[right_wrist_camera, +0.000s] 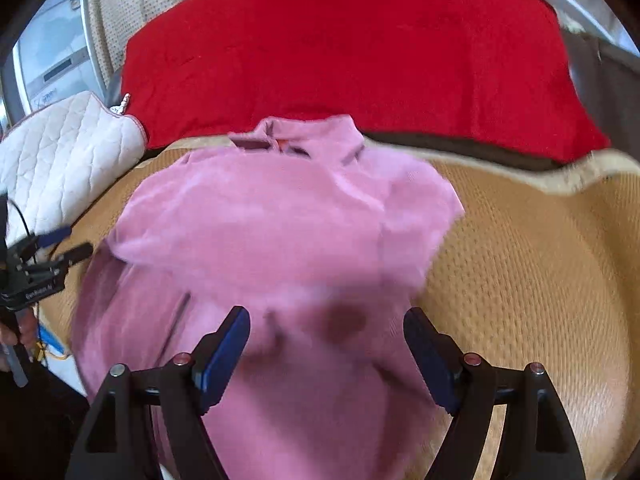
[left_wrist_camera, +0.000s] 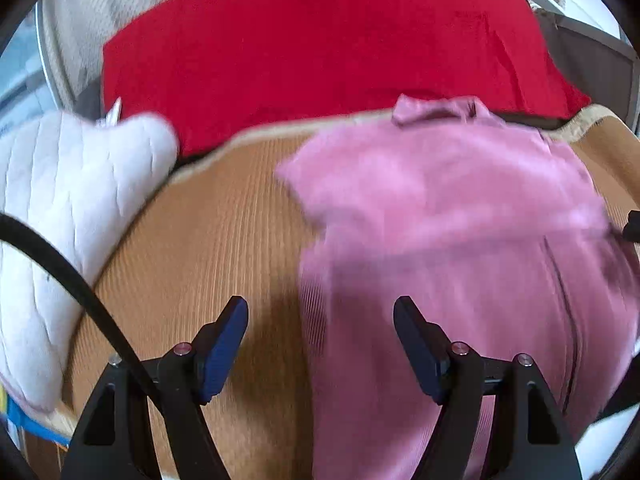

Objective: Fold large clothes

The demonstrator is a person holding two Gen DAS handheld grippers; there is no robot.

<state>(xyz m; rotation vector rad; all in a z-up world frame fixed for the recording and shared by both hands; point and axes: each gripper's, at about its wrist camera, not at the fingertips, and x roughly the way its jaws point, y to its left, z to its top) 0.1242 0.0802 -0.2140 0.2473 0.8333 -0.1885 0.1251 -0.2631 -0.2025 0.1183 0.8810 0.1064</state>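
A pink collared garment (left_wrist_camera: pixel 460 216) (right_wrist_camera: pixel 280 224) lies on a tan woven mat (left_wrist_camera: pixel 208 240) (right_wrist_camera: pixel 520 264), its collar toward the far side and its upper part folded over. My left gripper (left_wrist_camera: pixel 320 312) hovers open above the garment's left edge, nothing between its blue pads. Over the garment's lower middle my right gripper (right_wrist_camera: pixel 326 324) hangs open and empty too. The left gripper (right_wrist_camera: pixel 66 246) also shows at the left edge of the right wrist view, held by a hand (right_wrist_camera: pixel 20 332).
A red cloth (left_wrist_camera: pixel 320 48) (right_wrist_camera: pixel 352 52) lies beyond the mat's far edge. A white quilted pad (left_wrist_camera: pixel 68 208) (right_wrist_camera: pixel 60 156) sits at the left. A black cable (left_wrist_camera: pixel 72 288) crosses the left wrist view. A window (right_wrist_camera: pixel 52 60) stands at far left.
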